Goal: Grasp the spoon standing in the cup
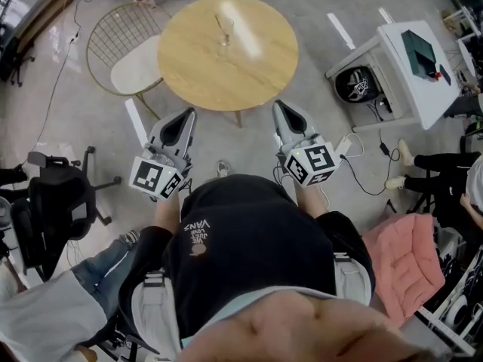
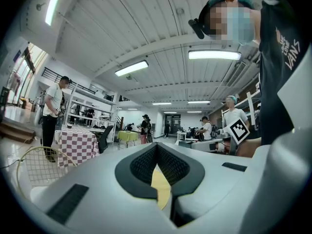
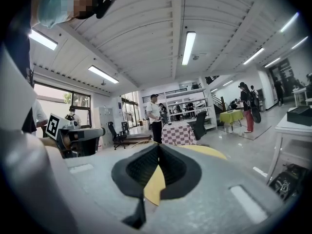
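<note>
A clear glass cup [image 1: 224, 30] with a thin spoon standing in it sits on the far part of a round wooden table [image 1: 249, 66]. Both grippers hang over the floor short of the table's near edge, well apart from the cup. My left gripper [image 1: 189, 113] is shut with nothing between its jaws, and its black pads [image 2: 146, 162] meet at the tip. My right gripper [image 1: 278, 105] is shut and empty too, its pads [image 3: 170, 167] also closed together. Neither gripper view shows the cup; the right gripper view shows only a sliver of the tabletop [image 3: 207, 151].
A wire chair with a white cushion [image 1: 130, 51] stands left of the table. A white desk [image 1: 423, 74] and a helmet [image 1: 358, 84] are at the right, with cables on the floor. A black office chair [image 1: 56, 202] is at my left, and a pink cushion [image 1: 404, 266] at my right.
</note>
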### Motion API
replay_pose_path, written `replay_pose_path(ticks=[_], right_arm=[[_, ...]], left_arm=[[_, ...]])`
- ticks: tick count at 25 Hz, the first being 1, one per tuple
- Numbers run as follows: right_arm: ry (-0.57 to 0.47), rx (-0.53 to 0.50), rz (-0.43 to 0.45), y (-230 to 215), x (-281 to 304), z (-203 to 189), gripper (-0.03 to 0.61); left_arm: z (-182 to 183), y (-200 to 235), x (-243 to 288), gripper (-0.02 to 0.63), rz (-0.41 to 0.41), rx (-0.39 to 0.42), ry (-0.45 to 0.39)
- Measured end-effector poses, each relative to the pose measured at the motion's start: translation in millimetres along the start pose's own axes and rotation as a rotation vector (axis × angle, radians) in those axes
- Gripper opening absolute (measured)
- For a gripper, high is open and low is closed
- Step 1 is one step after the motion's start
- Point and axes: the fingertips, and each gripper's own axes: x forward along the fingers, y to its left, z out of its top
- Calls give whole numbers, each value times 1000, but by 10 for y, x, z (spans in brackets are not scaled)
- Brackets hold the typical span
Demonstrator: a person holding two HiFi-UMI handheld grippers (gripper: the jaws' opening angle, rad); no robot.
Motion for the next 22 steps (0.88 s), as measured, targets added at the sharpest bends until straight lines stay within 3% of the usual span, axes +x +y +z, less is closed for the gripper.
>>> replay_pose_path(ticks=[12,22], right_arm=[[-20,9,-88,181,314,-24,-2],[-6,11,-103,224,455,-58,-3]], left_arm=[[19,477,-20,5,-86,15,8],[-56,600,17,5,-125,-5,14]])
